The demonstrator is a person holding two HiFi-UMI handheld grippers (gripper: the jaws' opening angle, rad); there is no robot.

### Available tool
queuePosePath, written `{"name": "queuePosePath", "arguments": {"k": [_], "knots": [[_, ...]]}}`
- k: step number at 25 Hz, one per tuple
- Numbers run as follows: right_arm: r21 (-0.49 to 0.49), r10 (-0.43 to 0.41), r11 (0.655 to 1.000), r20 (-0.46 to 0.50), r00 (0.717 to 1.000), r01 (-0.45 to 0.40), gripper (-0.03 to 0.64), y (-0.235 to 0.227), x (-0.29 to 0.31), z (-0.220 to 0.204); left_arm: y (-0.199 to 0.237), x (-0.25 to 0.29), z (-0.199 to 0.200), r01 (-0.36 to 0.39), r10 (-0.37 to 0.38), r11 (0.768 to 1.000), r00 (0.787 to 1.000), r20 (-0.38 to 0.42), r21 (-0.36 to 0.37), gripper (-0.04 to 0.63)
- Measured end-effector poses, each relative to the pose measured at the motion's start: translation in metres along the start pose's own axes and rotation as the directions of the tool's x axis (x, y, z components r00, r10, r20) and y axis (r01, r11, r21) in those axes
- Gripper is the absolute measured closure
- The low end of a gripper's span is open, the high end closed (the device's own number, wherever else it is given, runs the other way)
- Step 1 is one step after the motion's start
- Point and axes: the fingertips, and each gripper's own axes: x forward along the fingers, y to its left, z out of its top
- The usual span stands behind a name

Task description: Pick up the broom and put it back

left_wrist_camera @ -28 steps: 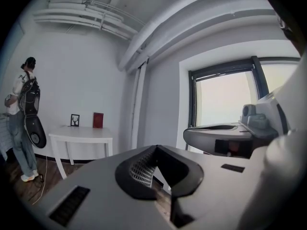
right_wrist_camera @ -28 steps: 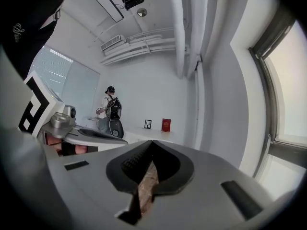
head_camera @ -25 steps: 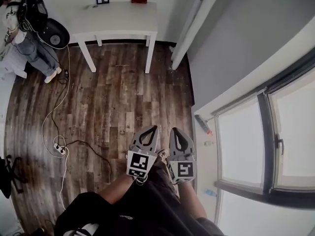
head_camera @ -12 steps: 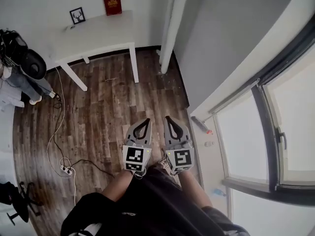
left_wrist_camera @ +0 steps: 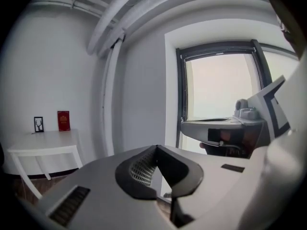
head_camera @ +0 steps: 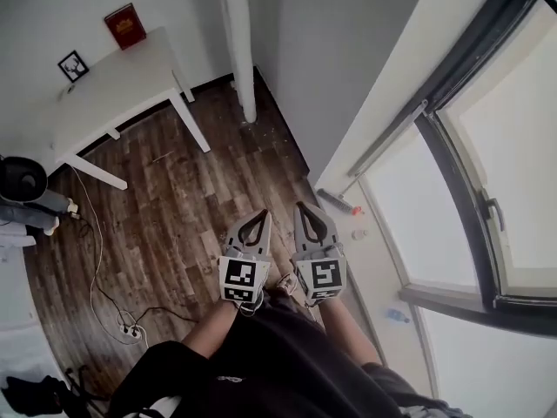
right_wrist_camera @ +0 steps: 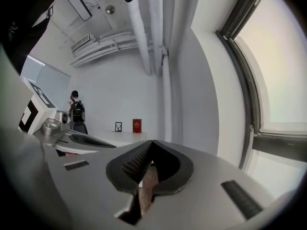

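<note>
Change since before: the room has swung round in the head view. The desk (head_camera: 122,77) now sits at the upper left, the window (head_camera: 513,172) fills the right side, and the white pipe (head_camera: 237,42) stands at the top middle. My two claws keep the same place before my body.
Left claw (head_camera: 262,216): closed; its jaws meet at the tips and nothing is between them.
Right claw (head_camera: 301,207): closed also, tips together, holding nothing.
Pose of my hands: both claws are side by side, near each other but not touching, close to my body and above the wood floor (head_camera: 174,207). The marker cubes face up to the head camera. The tips point toward the wall between the pipe and the window.
Broom: I cannot tell where it is; no view shows it clearly.
Ledge (head_camera: 383,277): white, below the window. A small dark thing (head_camera: 333,201) with a red end lies on it, near the right claw's tip; it is too small to name.
Desk: white, against the wall; it carries a red book (head_camera: 124,25) and a small framed picture (head_camera: 73,64).
Floor: a white cable (head_camera: 91,259) runs to a power strip (head_camera: 132,329) at my left.
</note>
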Motion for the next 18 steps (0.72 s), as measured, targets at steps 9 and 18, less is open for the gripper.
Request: {"name": "queuePosePath", "arguments": {"k": [9, 18], "knots": [[0.042, -0.245, 0.968, -0.082, 0.966, 0.249, 0.595, -0.090, 0.011, -0.034, -0.032, 0.095, -0.006, 0.232, -0.230, 0.972, 0.971, -0.063, 0.031, 0.594], [0.009, -0.556, 0.824, -0.176, 0.812, 0.567, 0.595, -0.202, 0.035, -0.052, -0.068, 0.200, 0.021, 0.546, -0.539, 0.835, 0.837, -0.095, 0.069, 0.594]]}}
